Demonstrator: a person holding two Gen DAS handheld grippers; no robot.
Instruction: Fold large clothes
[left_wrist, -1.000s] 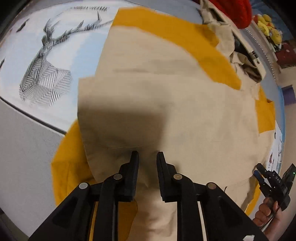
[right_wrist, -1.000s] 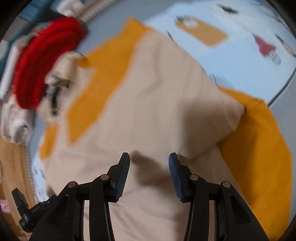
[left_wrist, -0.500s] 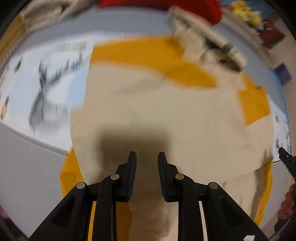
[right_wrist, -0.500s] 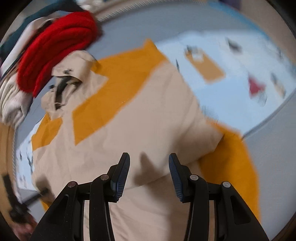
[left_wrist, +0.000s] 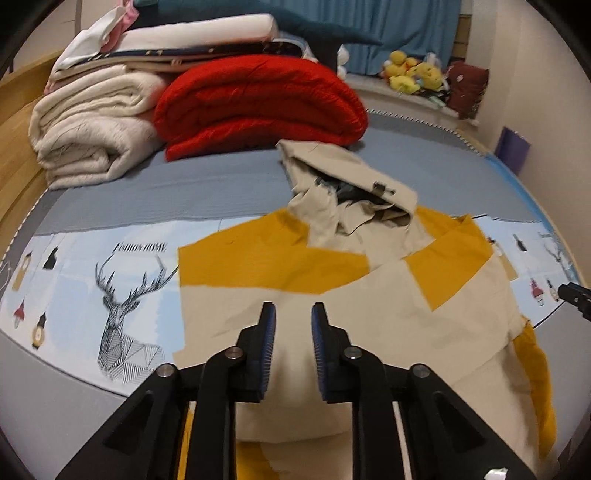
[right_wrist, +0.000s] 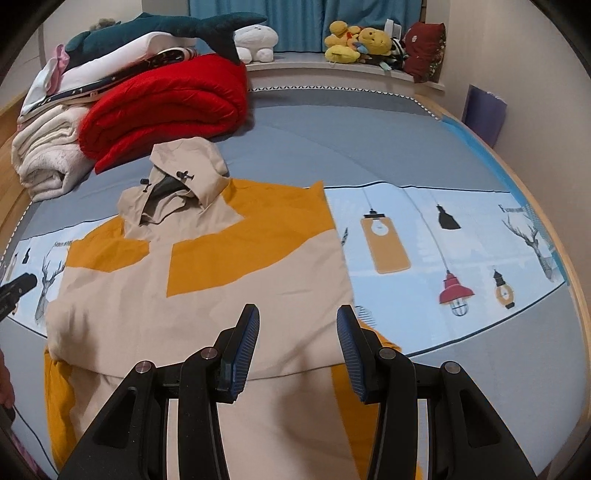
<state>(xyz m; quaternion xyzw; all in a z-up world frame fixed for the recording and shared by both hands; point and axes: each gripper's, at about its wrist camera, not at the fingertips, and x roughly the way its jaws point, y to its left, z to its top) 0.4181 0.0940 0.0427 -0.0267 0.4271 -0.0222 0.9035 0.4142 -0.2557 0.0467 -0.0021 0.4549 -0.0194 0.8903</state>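
Presently, a beige and mustard jacket (right_wrist: 229, 288) lies partly folded on the printed bed sheet (right_wrist: 424, 236), occupying the centre and lower left of the right wrist frame, hood toward the top. The right gripper (right_wrist: 297, 349) hangs above its lower half, fingers spread wide, nothing held. The left gripper (left_wrist: 290, 350) shows a narrower gap, fingers apart, empty. A red blanket (left_wrist: 258, 99) sits folded at upper centre.
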